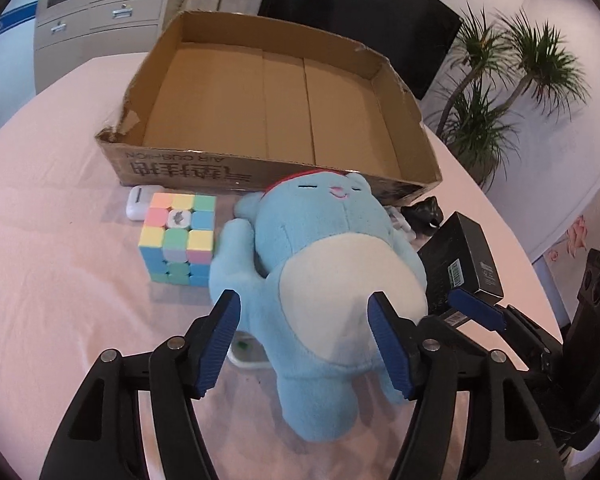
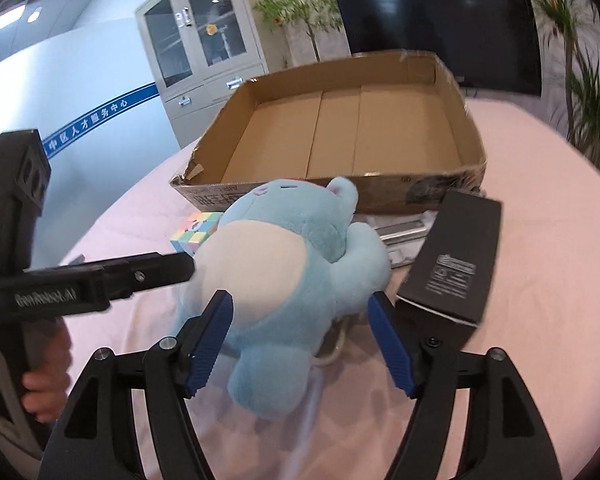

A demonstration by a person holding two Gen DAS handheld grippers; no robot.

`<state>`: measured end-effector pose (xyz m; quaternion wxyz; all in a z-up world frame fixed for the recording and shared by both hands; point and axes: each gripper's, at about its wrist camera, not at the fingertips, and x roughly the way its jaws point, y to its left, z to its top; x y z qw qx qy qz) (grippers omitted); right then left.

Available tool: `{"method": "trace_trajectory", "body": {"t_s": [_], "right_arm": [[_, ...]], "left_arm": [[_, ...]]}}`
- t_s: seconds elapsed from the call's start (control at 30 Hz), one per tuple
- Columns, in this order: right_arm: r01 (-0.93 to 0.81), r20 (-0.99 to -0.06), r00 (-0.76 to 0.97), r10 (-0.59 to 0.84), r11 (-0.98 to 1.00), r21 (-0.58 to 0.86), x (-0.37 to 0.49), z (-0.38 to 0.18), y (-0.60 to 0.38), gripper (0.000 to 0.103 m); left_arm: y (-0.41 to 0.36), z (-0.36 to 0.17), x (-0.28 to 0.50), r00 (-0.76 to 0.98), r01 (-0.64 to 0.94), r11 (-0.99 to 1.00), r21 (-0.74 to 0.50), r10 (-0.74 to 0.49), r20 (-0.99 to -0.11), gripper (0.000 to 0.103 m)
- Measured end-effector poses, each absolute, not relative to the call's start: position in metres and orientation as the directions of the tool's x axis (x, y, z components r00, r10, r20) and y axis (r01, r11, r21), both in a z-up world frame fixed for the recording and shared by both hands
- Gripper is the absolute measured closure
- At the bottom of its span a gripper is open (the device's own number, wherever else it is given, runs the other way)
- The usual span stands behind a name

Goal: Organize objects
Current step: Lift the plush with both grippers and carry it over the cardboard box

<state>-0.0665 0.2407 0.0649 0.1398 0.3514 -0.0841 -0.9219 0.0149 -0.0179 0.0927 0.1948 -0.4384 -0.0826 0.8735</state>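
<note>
The left gripper [image 1: 304, 344] is standing with its jaws apart, its 2 blue pads [image 1: 220, 344] straddling the lower belly of a blue plush toy [image 1: 324, 264] without visibly pressing on it. The right gripper [image 2: 300, 344] is likewise standing open around the same plush toy [image 2: 284, 272] from the other side; its blue pads [image 2: 210, 346] are sitting beside the plush, and I cannot tell whether either is brushing the fabric. In the right wrist view the left gripper's black finger [image 2: 148, 270] is reaching in against the toy's cream belly, and a hand [image 2: 44, 384] is holding that tool's grip.

The plush toy is lying on its back on the pink tablecloth [image 1: 60, 280], head toward an open cardboard box [image 1: 276, 104] and just in front of its near wall. A pastel puzzle cube [image 1: 180, 240] is sitting just beside the toy's arm, with a small white case [image 1: 138, 202] behind it, near the box wall. On the toy's other side a black carton [image 2: 456, 264] is lying tilted, close to the right gripper's far finger. A small black figurine [image 1: 424, 212] is resting near the box corner. A white object [image 1: 248, 356] is peeking out from under the toy.

Beyond the table a grey cabinet [image 2: 204, 52], a dark screen [image 2: 440, 28] and potted plants [image 1: 500, 92] are standing.
</note>
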Motion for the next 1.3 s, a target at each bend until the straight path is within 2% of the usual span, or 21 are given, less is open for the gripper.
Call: {"method": "trace_trajectory", "body": {"t_s": [0.17,0.33,0.4,0.5,0.57,0.7,0.8,0.87,1.3], "right_arm": [[0.202,-0.664,-0.652,-0.366,-0.928,0.314,-0.083,0.054,0.232,0.032],[0.195,-0.696,-0.61,-0.379,-0.923,0.332,-0.094,0.046,0.226,0.024],[0.193,-0.702,-0.6,-0.382,-0.922,0.337,-0.097,0.043,0.226,0.023],[0.188,-0.707,-0.592,-0.387,-0.919,0.346,-0.101,0.039,0.226,0.023],[0.188,-0.708,-0.593,-0.383,-0.921,0.34,-0.103,0.038,0.226,0.023],[0.205,-0.703,-0.6,-0.383,-0.922,0.327,-0.103,0.036,0.225,0.037],[0.221,-0.692,-0.615,-0.378,-0.925,0.309,-0.099,0.039,0.224,0.046],[0.233,-0.682,-0.636,-0.361,-0.932,0.276,-0.094,0.044,0.219,0.049],[0.284,-0.596,-0.732,-0.331,-0.943,0.175,-0.069,0.083,0.211,0.05]], "left_arm": [[-0.002,0.092,-0.003,-0.504,-0.324,-0.896,-0.305,0.436,-0.746,0.035],[0.009,0.083,-0.017,-0.457,-0.347,-0.894,-0.284,0.426,-0.781,0.018],[0.012,0.077,-0.022,-0.438,-0.344,-0.896,-0.282,0.419,-0.796,0.007],[0.014,0.07,-0.028,-0.429,-0.335,-0.898,-0.284,0.414,-0.803,0.004],[0.017,0.07,-0.027,-0.439,-0.345,-0.9,-0.266,0.405,-0.802,0.006],[0.025,0.073,-0.02,-0.464,-0.37,-0.9,-0.228,0.392,-0.794,0.023],[0.023,0.076,-0.017,-0.472,-0.368,-0.897,-0.244,0.406,-0.782,0.031],[0.02,0.079,-0.013,-0.483,-0.361,-0.895,-0.261,0.419,-0.769,0.034],[0.015,0.124,0.015,-0.572,-0.365,-0.903,-0.227,0.41,-0.711,0.036]]}}
